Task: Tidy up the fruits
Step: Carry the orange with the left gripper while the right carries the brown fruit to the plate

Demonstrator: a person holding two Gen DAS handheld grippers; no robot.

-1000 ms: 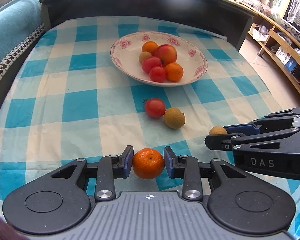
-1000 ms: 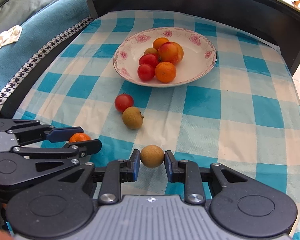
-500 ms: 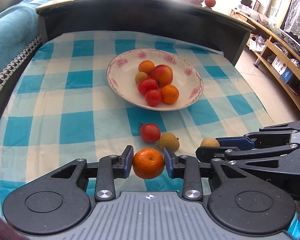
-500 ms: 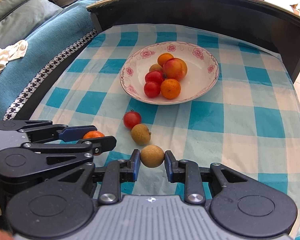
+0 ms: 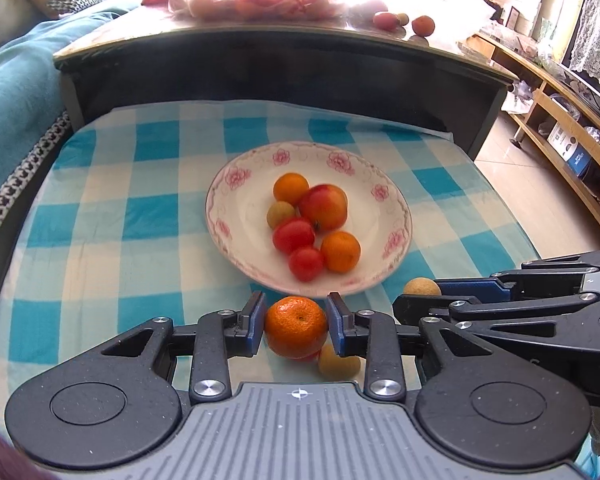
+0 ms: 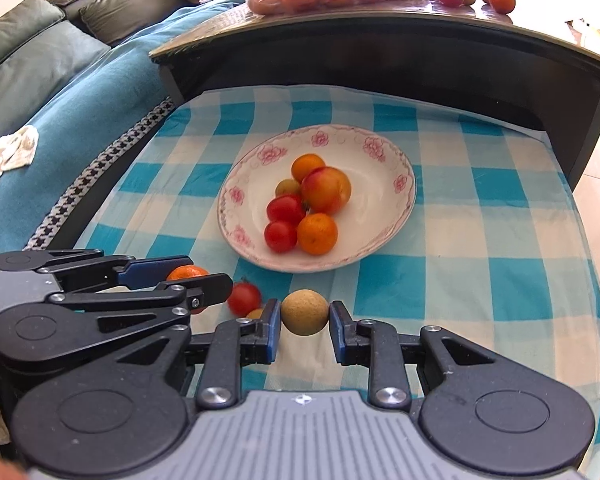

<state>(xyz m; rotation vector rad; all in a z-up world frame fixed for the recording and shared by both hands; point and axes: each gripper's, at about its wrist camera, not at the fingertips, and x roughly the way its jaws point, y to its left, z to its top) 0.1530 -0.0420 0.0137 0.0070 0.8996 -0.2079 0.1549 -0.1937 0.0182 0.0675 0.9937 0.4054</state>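
Observation:
My left gripper (image 5: 296, 326) is shut on an orange tangerine (image 5: 296, 327), held above the checked cloth just short of the flowered white bowl (image 5: 236, 216). My right gripper (image 6: 305, 320) is shut on a tan longan (image 6: 304, 312), also lifted, to the right of the left gripper (image 6: 204, 286). The bowl (image 6: 384, 208) holds several fruits: tangerines, tomatoes, a peach, a longan. A red tomato (image 6: 244, 299) and another longan (image 5: 338, 362) lie on the cloth below the grippers, partly hidden.
The blue-and-white checked cloth (image 5: 100, 220) covers a low table. A dark higher table (image 5: 284, 56) stands behind it with a bag of fruit and loose fruits. A blue sofa (image 6: 60, 120) lies to the left, wooden shelves (image 5: 572, 128) to the right.
Both grippers have risen with their fruits and drawn back a little; the bowl now looks farther and the loose tomato and longan sit under the fingers.

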